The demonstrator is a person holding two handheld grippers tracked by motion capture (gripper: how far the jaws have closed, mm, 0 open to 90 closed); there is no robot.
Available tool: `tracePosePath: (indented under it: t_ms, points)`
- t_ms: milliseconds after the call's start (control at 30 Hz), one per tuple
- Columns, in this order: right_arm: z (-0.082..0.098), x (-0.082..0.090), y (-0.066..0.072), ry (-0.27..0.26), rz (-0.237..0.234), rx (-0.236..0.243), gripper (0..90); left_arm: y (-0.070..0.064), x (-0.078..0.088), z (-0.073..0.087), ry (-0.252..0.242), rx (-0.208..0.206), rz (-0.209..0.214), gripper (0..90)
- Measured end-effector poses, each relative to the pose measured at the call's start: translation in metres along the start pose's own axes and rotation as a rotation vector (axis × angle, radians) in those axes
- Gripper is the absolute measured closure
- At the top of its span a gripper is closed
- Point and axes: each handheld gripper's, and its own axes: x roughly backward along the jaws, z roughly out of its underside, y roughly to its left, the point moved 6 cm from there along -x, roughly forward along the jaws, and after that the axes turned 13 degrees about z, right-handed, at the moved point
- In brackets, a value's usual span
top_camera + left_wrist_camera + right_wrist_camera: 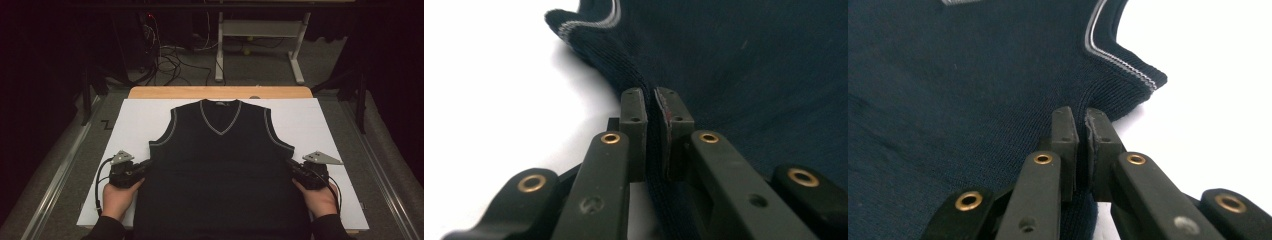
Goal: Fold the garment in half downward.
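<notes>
Counter [220, 92] carries a white board [130, 130], and a dark knit vest [220, 165] with grey-trimmed neck and armholes lies flat on the board, front up. At the vest's left side edge, the left tool [146, 165] pinches the fabric; the right tool [291, 165] is likewise clamped on the right side edge.

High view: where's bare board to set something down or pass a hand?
Free: the white board on both sides of the vest shoulders, plus thin strips outside each gripper. Crowded: the vest's side edges, with the left gripper and right gripper clamped on.
</notes>
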Motion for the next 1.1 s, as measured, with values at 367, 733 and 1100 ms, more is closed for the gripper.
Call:
tracePosePath:
  t_ms: [367,733,1100]
  points:
    - [-0.006,0.013,-0.001,-0.059,-0.001,0.007,85.6,-0.006,0.009,-0.004,-0.011,-0.045,-0.010,79.3]
    - [0.007,0.027,-0.001,-0.060,-0.013,0.042,85.6,-0.015,0.018,0.007,0.036,-0.061,-0.013,79.2]
    - [0.022,0.045,-0.001,-0.058,-0.036,0.057,85.5,-0.030,0.030,0.020,0.078,-0.099,-0.003,79.1]
